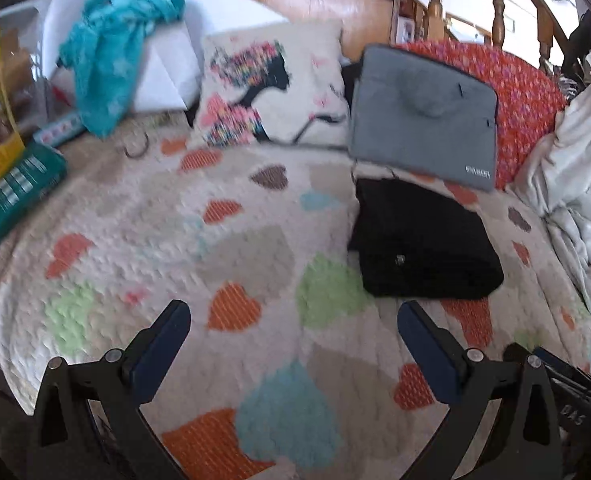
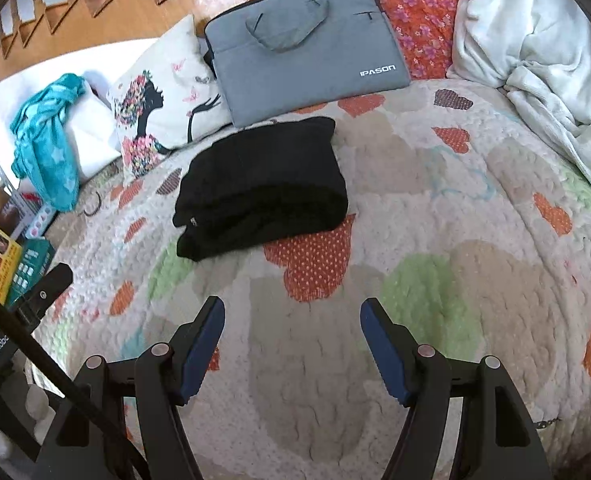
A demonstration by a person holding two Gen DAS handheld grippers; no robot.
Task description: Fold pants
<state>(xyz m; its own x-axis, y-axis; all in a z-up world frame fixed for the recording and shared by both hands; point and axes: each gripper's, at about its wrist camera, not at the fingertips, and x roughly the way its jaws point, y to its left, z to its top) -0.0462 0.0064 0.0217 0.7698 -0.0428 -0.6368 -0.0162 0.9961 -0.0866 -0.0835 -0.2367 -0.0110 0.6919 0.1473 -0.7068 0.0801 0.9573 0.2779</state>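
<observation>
The black pants lie folded in a compact stack on the heart-patterned quilt, just in front of a grey laptop bag. They also show in the left wrist view, to the right of centre. My left gripper is open and empty, held above the quilt, short of the pants and to their left. My right gripper is open and empty, above the quilt, short of the pants. The left gripper's body shows at the left edge of the right wrist view.
A grey laptop bag leans on a red floral pillow behind the pants. A printed cushion, a teal cloth and boxes sit at the left. A white blanket is bunched at the right. Wooden stairs rise behind.
</observation>
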